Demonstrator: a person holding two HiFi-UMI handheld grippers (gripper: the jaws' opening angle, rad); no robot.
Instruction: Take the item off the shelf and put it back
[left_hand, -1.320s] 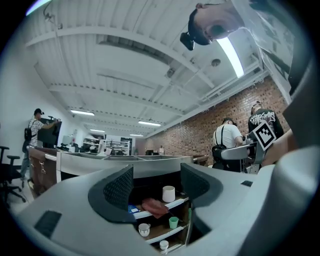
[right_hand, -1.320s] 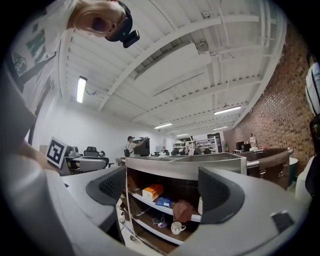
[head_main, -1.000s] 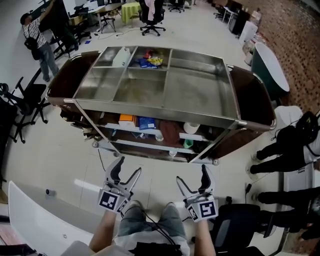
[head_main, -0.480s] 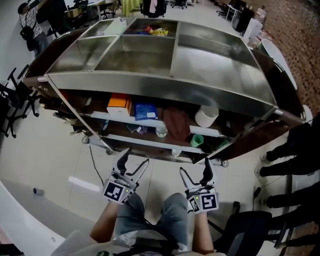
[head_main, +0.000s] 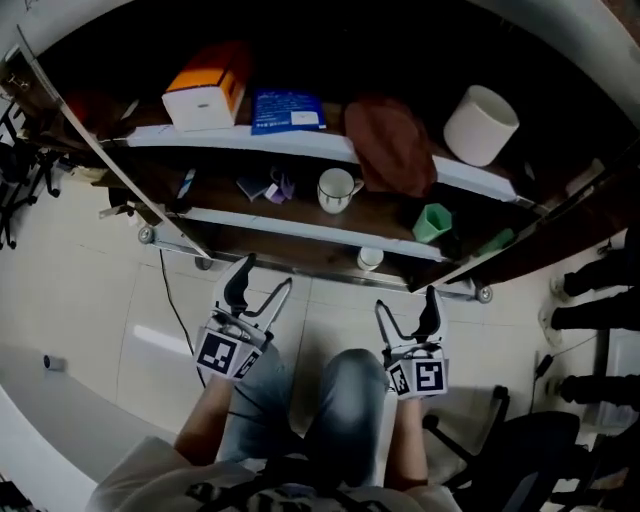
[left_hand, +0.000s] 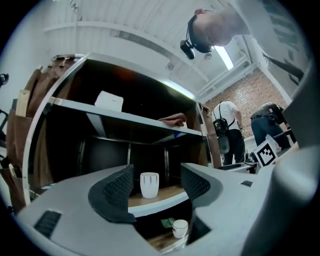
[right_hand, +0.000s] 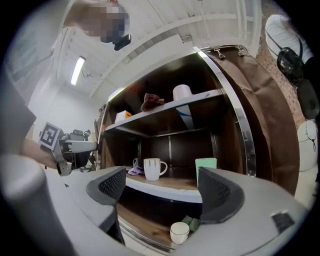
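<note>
A white mug (head_main: 336, 189) stands on the middle shelf (head_main: 250, 221) of a brown cart, with a green cup (head_main: 432, 222) to its right. In the left gripper view the mug (left_hand: 149, 184) shows far off between the jaws; in the right gripper view the mug (right_hand: 153, 168) stands left of the green cup (right_hand: 205, 165). My left gripper (head_main: 266, 275) and right gripper (head_main: 406, 302) hang open and empty in front of the cart, over the person's knees, short of the shelves.
The top shelf holds an orange and white box (head_main: 205, 85), a blue packet (head_main: 287, 108), a brown cloth (head_main: 392, 143) and a white roll (head_main: 481, 124). A small white cup (head_main: 370, 258) sits on the bottom shelf. Purple bits (head_main: 268, 186) lie left of the mug.
The head view has dropped low and close: the cart's steel top has left the picture and the shelves now fill it. Both grippers stay open and have edged nearer the cart.
</note>
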